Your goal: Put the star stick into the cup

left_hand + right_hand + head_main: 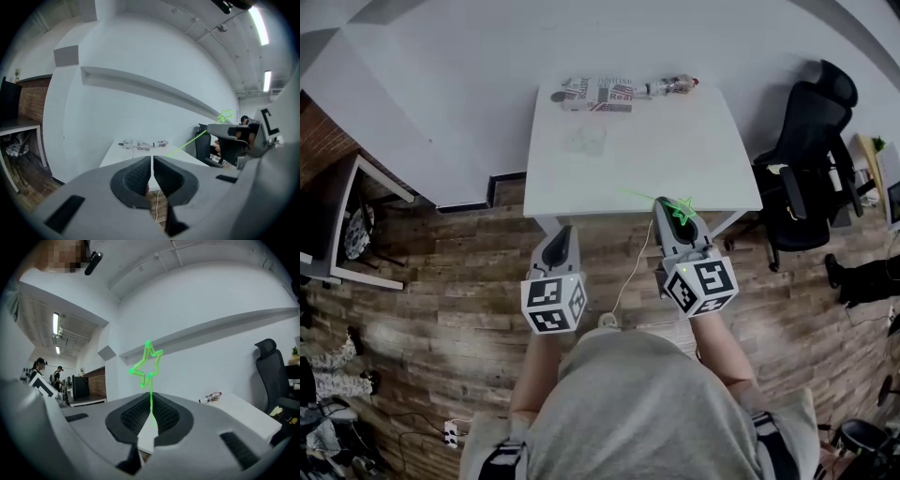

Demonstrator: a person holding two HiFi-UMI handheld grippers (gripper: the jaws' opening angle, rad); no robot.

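Two in all: left hand-held gripper [562,231] pressed together, empty; right hand-held gripper [671,204] clamped on single star stick [682,210], centre-right of frame: thin neon-green stem, outline star tip. One clear cup [586,141] on tabletop [684,141], upper centre.

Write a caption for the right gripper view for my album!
The right gripper holds the green star stick by its stem, with a bottle on the white table behind.

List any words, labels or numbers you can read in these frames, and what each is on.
On the printed package: red and black print, too blurred to read.
On the bottle: label too small to read.
On the cubes of the left gripper and right gripper: square markers only, no words.
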